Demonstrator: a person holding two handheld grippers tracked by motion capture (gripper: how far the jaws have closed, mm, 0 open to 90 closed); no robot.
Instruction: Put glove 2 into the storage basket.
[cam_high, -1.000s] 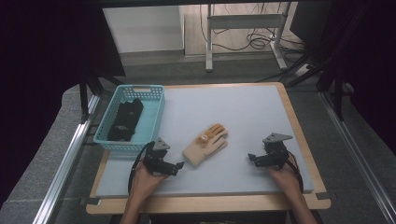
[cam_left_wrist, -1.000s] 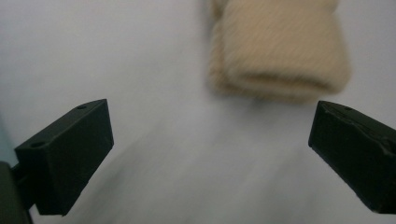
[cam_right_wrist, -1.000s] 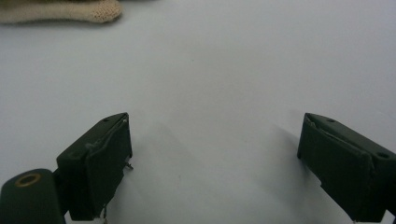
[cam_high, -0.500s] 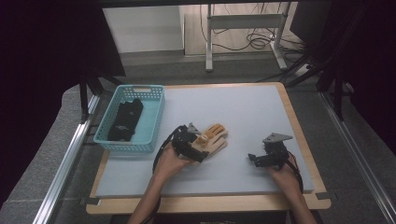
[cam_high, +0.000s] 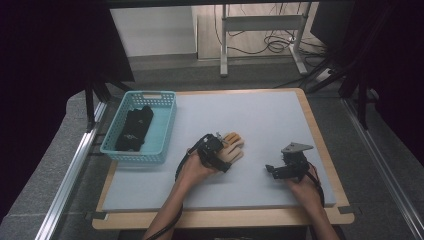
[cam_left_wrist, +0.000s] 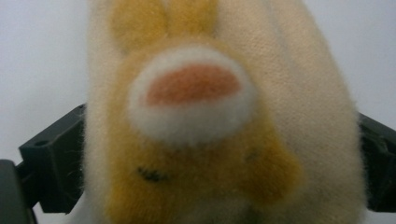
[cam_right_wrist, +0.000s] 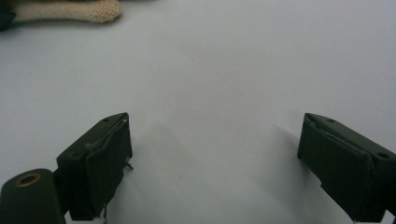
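Observation:
A cream knitted glove (cam_high: 235, 148) with an orange and white animal face lies near the middle of the grey mat (cam_high: 260, 115). My left gripper (cam_high: 216, 150) sits at the glove's near end, open. In the left gripper view the glove (cam_left_wrist: 210, 121) is very close, with the black fingers (cam_left_wrist: 56, 163) standing wide apart on either side of it. My right gripper (cam_high: 278, 170) rests low over the mat to the glove's right, open with nothing between its fingers (cam_right_wrist: 100, 158). A cream fingertip of the glove (cam_right_wrist: 70, 11) lies at the top left of the right gripper view.
A teal plastic basket (cam_high: 132, 152) stands at the mat's left side and holds a black item (cam_high: 134, 129). The mat lies on a wooden-edged table (cam_high: 220, 217). Beyond the far edge are a metal stand (cam_high: 260, 25) and floor cables.
My left gripper has moved forward and to the right from the mat's front left, up to the glove, and now straddles it. The right gripper has stayed put.

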